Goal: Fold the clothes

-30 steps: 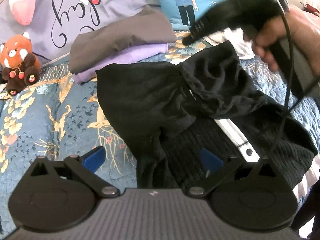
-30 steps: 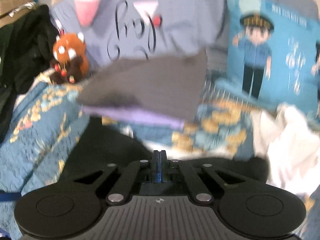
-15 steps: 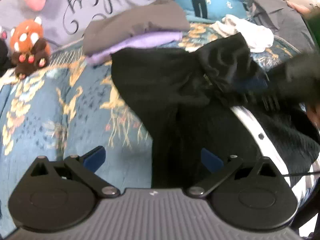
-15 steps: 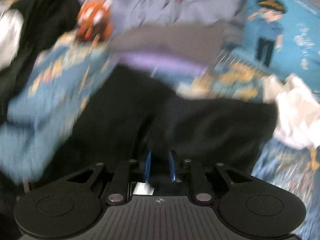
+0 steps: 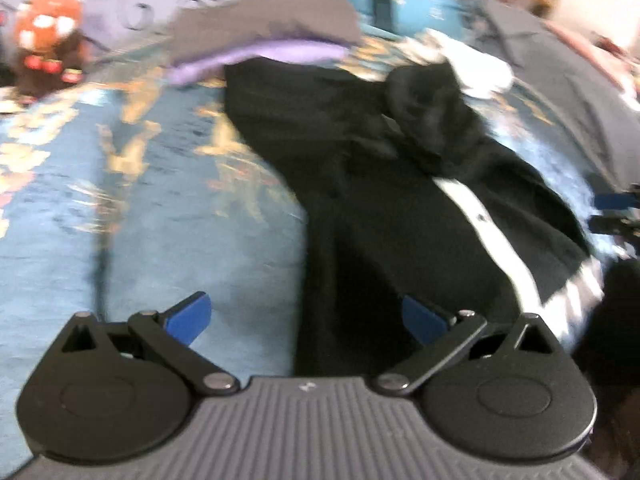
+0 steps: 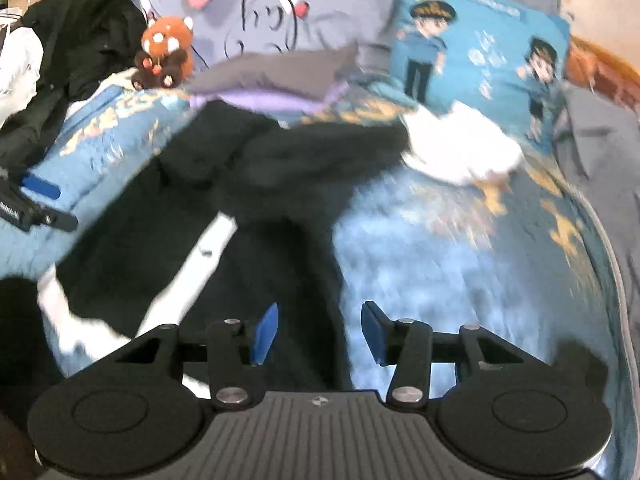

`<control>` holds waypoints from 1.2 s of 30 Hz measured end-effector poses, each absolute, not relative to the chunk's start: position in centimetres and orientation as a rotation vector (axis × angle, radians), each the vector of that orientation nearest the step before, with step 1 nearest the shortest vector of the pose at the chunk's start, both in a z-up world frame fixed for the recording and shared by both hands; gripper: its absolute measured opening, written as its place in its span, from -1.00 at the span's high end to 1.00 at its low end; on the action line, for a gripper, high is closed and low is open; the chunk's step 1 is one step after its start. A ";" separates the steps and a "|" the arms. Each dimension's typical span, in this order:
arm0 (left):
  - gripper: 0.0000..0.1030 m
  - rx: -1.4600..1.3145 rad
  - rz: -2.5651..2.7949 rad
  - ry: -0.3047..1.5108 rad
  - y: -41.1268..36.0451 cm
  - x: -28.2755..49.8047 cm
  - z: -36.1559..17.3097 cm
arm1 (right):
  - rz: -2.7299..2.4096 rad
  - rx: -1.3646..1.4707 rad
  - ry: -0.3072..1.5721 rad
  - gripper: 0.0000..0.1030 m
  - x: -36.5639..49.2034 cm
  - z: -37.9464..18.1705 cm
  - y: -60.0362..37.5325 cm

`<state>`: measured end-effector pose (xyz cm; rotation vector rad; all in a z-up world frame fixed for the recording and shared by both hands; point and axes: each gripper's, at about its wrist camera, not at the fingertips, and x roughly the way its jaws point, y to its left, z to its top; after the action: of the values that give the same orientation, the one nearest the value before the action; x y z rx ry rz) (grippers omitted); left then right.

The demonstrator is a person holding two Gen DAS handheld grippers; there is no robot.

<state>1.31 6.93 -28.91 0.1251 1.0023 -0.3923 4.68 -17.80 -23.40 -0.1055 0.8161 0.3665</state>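
Hovering left tongs (image 5: 306, 318), right tongs (image 6: 316, 334), seemingly parted

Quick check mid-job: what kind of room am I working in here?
Most likely a bedroom, working on a bed: a blue floral quilt under the black garment, printed pillows at the back, and a red panda plush toy beside them.

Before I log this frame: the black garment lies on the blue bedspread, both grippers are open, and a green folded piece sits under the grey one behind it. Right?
Not quite. The folded piece under the grey one is purple, as the left wrist view shows. The rest holds: black garment on the blue bedspread, left gripper and right gripper open.
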 end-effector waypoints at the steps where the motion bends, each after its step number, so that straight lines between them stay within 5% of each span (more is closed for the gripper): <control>1: -0.99 0.129 -0.418 1.011 6.8 1.0 -29.2 | 0.363 -0.103 0.829 0.11 4.1 -23.6 -18.7; 13: -0.99 0.116 -0.350 1.123 6.4 1.9 -32.7 | 0.323 -0.023 1.012 0.08 4.8 -27.4 -20.3; 18: -0.93 0.093 -0.323 1.161 6.1 1.3 -32.7 | 0.338 -0.027 0.997 0.76 4.0 -26.9 -19.8; 21: -0.49 0.026 -0.321 1.167 6.5 0.8 -31.9 | 0.344 -0.027 0.975 0.89 3.3 -26.3 -19.5; 23: 0.14 -0.011 -0.327 1.167 6.8 0.2 -31.5 | 0.348 -0.028 0.960 0.90 2.8 -25.8 -19.3; 26: 0.64 -0.040 -0.332 1.170 7.0 -0.5 -31.1 | 0.352 -0.029 0.941 0.91 2.2 -25.2 -18.9; 29: 0.84 -0.054 -0.328 1.168 7.0 -1.1 -30.8 | 0.346 -0.028 0.933 0.91 1.7 -25.0 -19.0; 36: 0.88 -0.049 -0.315 1.145 6.2 -2.7 -29.6 | 0.327 -0.014 0.913 0.91 1.0 -24.6 -19.4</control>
<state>-2.70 6.22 -29.56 -0.0486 1.1451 -0.3154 0.97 -19.45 -24.61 -0.0142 0.9129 0.3266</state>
